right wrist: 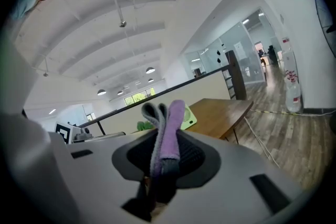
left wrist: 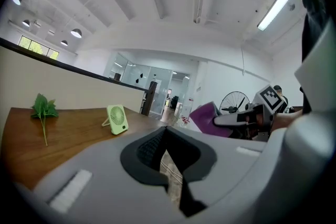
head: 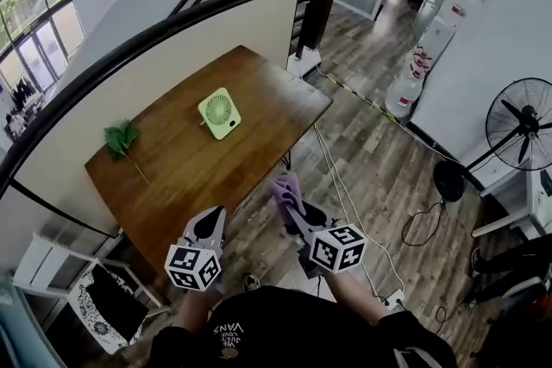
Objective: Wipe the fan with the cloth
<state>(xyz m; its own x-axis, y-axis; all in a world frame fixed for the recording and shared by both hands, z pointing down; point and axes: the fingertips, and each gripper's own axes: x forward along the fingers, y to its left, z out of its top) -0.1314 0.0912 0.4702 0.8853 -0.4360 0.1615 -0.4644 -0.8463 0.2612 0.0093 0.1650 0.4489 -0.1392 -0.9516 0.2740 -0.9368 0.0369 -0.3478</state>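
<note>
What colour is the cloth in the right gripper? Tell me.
The cloth is purple with a grey fold, clearest in the right gripper view.

— Any writing here that can be read?
— Only on the person's black shirt [head: 285, 319]. It has white print, upside down in the head view, and the biggest word looks like "VANS". The smaller lines by it are too small.
— And the water bottles [head: 404, 95] on the floor?
— Red labels, unreadable.

Left gripper [head: 211, 220] fingers together, empty, right gripper [head: 294, 214] fingers clamped on cloth [right wrist: 169, 128], side by side
</note>
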